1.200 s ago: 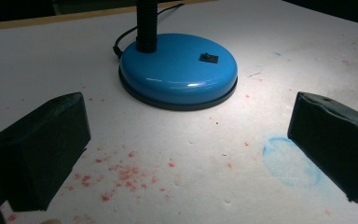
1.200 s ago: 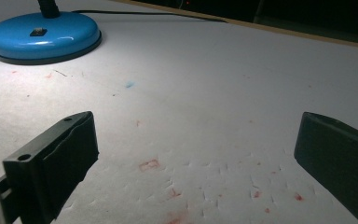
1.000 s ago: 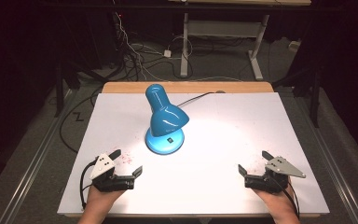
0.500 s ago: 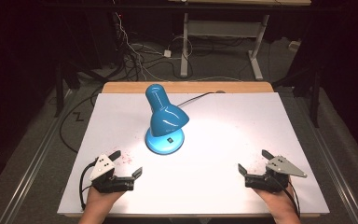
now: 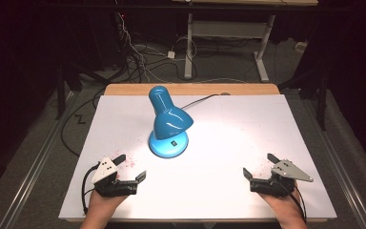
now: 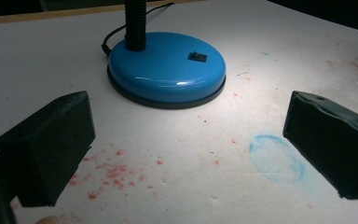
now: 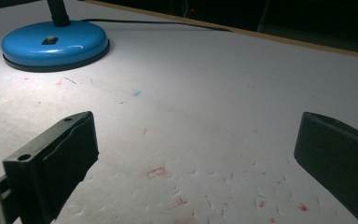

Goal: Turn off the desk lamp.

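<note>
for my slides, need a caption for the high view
Blue desk lamp lit on a white table, open left gripper and right gripper resting nearby.

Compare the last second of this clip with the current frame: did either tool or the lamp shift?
Nothing visibly changed. The left tool and right tool rest open and empty near the front edge of the white table, and the lit blue desk lamp with the round base stands between them, untouched.

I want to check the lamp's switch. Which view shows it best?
The left gripper view: the switch sits close and lit on the lamp base. The right gripper view shows it farther off; the high view shows it small, below the shade.
</note>
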`<action>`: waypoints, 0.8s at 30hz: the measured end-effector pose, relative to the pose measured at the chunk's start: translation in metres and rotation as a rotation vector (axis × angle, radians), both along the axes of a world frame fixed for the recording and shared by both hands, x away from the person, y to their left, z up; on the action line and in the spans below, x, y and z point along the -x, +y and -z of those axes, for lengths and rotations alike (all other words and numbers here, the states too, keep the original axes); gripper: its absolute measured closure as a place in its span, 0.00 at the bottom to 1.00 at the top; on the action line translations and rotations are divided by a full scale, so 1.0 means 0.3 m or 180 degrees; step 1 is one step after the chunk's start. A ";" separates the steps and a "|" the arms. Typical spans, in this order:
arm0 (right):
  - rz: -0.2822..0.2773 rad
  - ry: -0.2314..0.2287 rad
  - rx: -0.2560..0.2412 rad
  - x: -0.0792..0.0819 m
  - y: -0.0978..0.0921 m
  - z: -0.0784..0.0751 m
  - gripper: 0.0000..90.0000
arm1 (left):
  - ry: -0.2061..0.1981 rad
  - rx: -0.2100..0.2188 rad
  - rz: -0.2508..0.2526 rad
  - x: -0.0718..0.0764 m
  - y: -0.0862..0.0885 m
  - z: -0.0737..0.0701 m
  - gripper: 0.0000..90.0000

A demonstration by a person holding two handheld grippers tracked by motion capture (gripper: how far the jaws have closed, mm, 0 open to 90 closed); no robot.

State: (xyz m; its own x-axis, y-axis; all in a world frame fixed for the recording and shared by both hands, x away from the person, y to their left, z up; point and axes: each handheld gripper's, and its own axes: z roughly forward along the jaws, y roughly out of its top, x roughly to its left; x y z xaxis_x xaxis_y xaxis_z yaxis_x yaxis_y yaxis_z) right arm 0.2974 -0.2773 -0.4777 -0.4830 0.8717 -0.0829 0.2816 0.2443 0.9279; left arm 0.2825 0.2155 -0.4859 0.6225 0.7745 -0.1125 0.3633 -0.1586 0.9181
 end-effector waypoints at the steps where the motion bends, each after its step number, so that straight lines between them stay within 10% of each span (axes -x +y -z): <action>1: 0.0000 0.0005 -0.0008 0.001 0.001 0.000 0.00 | 0.0002 -0.0005 0.0009 0.000 -0.001 0.000 0.04; 24: -0.0036 -0.0006 0.0055 0.003 0.004 0.002 0.00 | 0.0011 0.0025 0.0116 -0.003 -0.018 -0.010 0.42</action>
State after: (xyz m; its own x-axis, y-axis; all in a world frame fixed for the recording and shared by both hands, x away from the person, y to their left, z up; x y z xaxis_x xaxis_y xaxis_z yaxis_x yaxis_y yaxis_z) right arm 0.2963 -0.2761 -0.4782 -0.4926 0.8646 -0.0990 0.2769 0.2635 0.9241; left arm 0.2833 0.2100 -0.4828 0.6498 0.7505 -0.1208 0.3607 -0.1646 0.9181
